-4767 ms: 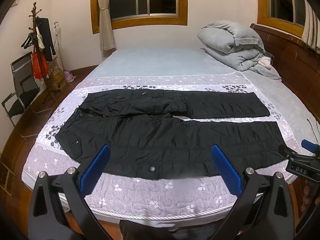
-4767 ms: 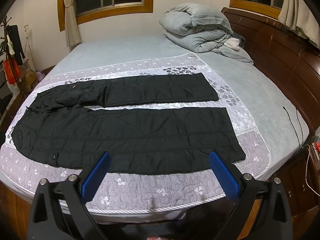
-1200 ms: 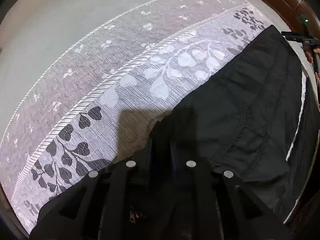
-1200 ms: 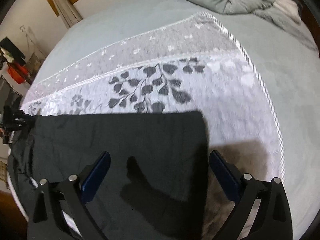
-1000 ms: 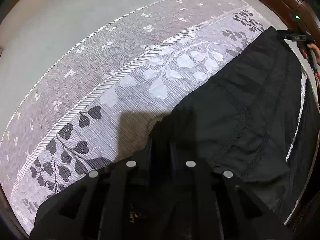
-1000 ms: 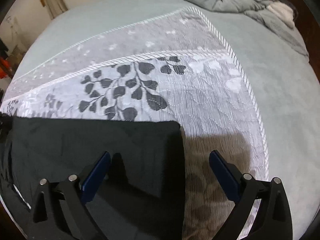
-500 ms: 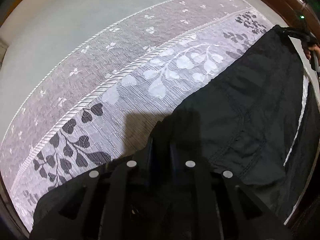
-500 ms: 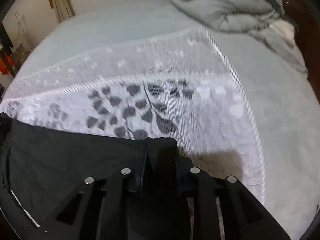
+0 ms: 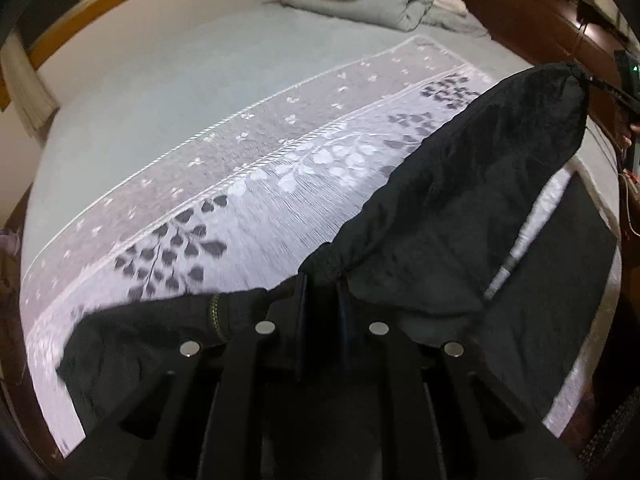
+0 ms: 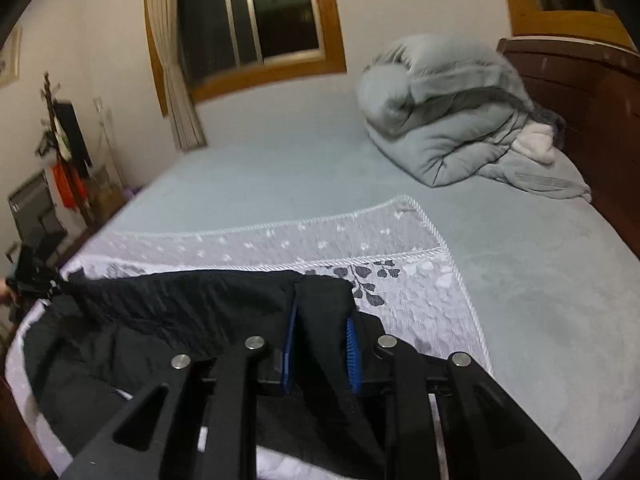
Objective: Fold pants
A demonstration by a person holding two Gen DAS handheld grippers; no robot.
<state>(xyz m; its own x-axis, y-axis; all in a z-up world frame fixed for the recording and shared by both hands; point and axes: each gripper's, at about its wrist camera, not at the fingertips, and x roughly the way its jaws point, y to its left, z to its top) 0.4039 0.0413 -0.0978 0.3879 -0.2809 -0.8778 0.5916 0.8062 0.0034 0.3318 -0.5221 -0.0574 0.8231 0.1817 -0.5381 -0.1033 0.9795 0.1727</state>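
Black pants (image 9: 460,208) lie on the bed; the far leg is lifted and stretched between both grippers. My left gripper (image 9: 322,284) is shut on the waist edge beside the zipper (image 9: 215,316). In the right wrist view my right gripper (image 10: 322,308) is shut on the hem corner of that leg, with the cloth pinched between its blue pads (image 10: 289,340). The other leg (image 9: 560,280) stays flat on the bedspread. Each gripper shows in the other's view: the right gripper (image 9: 592,80) at the top right, the left gripper (image 10: 34,276) at the far left.
A lilac floral bedspread (image 9: 240,200) covers the near part of the grey-green bed. A folded grey duvet (image 10: 448,128) sits at the far right by the dark wooden headboard (image 10: 600,112). A coat rack (image 10: 60,140) and chair stand beyond the bed's left side.
The right gripper went from wide open over the hem to shut on it. Both grippers then rose, lifting the far leg off the bed and pulling it taut.
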